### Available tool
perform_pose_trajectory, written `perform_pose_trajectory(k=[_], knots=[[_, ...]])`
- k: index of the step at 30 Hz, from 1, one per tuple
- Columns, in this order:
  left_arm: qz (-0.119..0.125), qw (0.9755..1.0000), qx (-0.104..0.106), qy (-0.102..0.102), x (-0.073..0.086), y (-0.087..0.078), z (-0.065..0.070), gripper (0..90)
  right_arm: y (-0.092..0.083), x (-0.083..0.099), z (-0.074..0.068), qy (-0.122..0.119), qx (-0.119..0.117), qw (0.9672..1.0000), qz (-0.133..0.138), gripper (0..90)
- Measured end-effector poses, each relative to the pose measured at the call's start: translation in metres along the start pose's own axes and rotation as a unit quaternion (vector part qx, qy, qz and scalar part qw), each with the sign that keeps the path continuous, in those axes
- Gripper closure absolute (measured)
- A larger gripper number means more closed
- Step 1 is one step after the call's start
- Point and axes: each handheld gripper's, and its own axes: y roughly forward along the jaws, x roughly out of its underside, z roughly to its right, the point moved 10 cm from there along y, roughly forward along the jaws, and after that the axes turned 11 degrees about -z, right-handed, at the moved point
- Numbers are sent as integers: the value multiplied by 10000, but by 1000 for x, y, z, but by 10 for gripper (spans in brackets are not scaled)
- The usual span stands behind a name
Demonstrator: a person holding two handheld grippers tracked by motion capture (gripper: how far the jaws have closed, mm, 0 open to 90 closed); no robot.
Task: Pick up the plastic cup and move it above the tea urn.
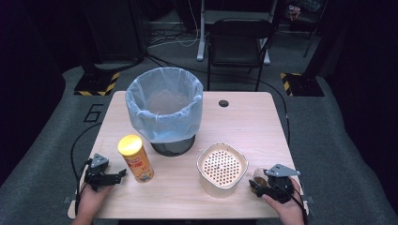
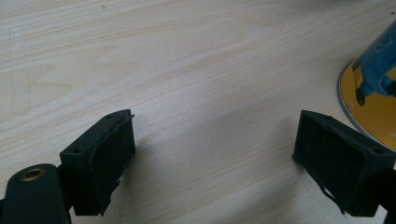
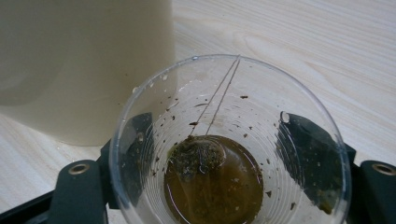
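Pale wood tabletop [image 1: 263, 122]: right claw [image 1: 257, 184] brackets a clear cup [image 3: 229, 144] holding a teabag [image 3: 196, 156], jaws either side, likely for draining into the strainer pot [image 1: 221, 169] beside it. Left claw [image 1: 123, 173] gapes empty near the chip can [image 1: 135, 158].

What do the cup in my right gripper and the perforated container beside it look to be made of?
The cup looks like thin clear plastic: the right gripper jaws and the tea bag in brown liquid show through its faintly ribbed wall. The perforated container is cream and opaque with a smooth matte wall and a hole-pierced top; probably plastic, though coated metal can't be ruled out.
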Motion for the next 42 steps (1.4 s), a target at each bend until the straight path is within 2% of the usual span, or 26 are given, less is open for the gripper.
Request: perform_pose_trajectory(k=[3,7,12,16,20,27,33,36,42], knots=[[-42,10000,15,16,1,-1,0,122,-4,-4,-2,4,-68,10000,63,289],[-5,10000,-1,6,0,0,0,122,-15,-12,-3,-273,-36,9996,42,298],[-25,10000,12,7,1,0,1,122,-32,-32,9,-565,99,9983,61,320],[-34,10000,36,28,1,-1,1,122,-46,-55,24,-949,358,9948,84,326],[-56,9999,84,7,1,-1,2,122,-54,-78,32,-1218,398,9914,264,330],[-62,9999,68,50,1,-1,2,122,-49,-110,45,-1233,142,9916,372,333],[-63,9999,70,48,1,-1,2,122,-41,-125,49,-1298,91,9907,404,337],[-63,9999,70,50,1,-1,2,122,-39,-131,47,-1269,34,9909,448,337],[-61,9999,78,47,1,-1,2,122,-30,-143,42,-1488,27,9879,424,339]])
